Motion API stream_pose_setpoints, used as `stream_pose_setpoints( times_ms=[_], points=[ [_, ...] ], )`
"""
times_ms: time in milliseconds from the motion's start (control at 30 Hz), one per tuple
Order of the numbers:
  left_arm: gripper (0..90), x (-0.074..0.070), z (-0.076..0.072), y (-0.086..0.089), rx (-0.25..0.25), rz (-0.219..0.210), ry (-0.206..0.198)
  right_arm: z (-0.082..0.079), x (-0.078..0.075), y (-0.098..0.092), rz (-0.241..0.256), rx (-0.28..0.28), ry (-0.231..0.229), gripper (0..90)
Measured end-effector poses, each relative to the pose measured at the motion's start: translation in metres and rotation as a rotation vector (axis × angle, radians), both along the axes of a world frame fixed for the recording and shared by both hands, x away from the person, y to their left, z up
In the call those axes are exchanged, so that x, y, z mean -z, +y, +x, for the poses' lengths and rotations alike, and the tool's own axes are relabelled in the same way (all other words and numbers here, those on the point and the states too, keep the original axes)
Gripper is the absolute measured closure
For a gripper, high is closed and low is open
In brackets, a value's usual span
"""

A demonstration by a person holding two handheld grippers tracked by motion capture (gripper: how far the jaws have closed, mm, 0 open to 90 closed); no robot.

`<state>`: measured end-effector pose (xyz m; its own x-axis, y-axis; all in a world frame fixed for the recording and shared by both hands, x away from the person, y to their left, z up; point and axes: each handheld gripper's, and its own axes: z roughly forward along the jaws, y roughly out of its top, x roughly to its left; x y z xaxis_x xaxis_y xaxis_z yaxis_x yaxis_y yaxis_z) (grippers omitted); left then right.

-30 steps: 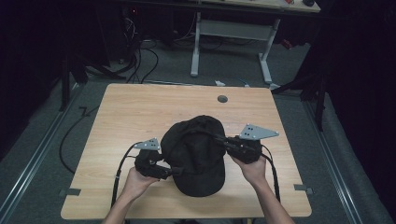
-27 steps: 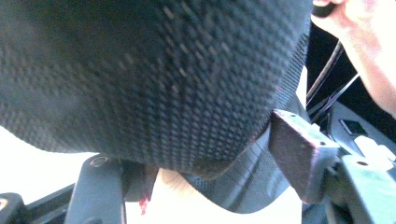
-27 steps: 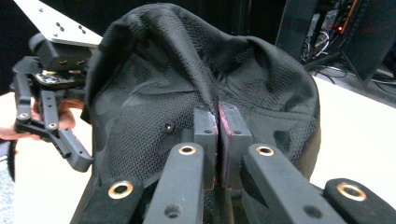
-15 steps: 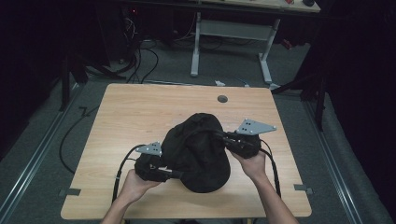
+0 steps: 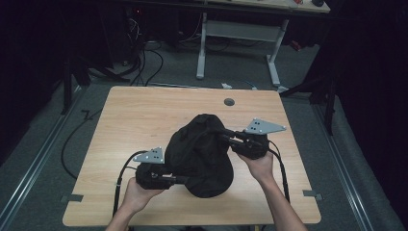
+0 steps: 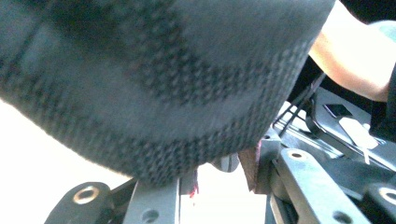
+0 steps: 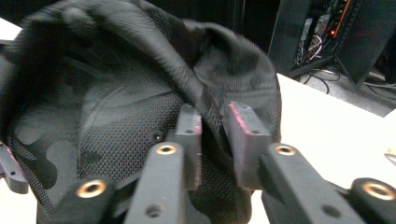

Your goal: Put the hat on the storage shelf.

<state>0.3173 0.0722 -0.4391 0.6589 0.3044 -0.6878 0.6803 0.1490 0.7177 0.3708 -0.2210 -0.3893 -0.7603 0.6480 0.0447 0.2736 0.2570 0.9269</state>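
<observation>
A black mesh cap with a faint camouflage print is held up over the wooden table between both grippers. My left gripper reaches under its near left edge. In the left gripper view the cap's fabric hangs over the jaws, and my left gripper is closed on its lower edge. My right gripper comes in from the right. In the right gripper view my right gripper is shut on a fold of the cap.
A round cable hole sits near the table's far edge. Behind the table stand a white desk frame and floor cables. The person's forearm shows at the right of the left gripper view.
The cap has risen from lying flatter to bunched and tipped up. The left gripper has shifted slightly toward the near edge, the right gripper slightly away from it.
</observation>
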Motion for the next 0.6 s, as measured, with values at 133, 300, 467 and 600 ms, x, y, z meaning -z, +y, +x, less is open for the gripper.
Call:
stream_pose_setpoints(
  times_ms=[133, 300, 467, 600],
  points=[
    [71.9, -0.003, -0.002, 0.002, -0.025, -0.019, -0.020, 0.000, 0.002, -0.001, 0.014, 0.021, 0.009, 61.2],
    [72.3, -0.006, -0.003, 0.006, -0.064, -0.030, -0.047, -0.001, 0.005, -0.010, 0.040, 0.066, 0.000, 47.6],
    [72.6, -0.011, -0.005, 0.012, -0.103, -0.041, -0.068, -0.009, 0.020, -0.031, -0.008, 0.142, 0.027, 46.4],
    [72.6, -0.014, -0.002, 0.015, -0.133, -0.040, -0.084, -0.012, 0.039, -0.044, -0.065, 0.207, 0.079, 46.6]
  ],
)
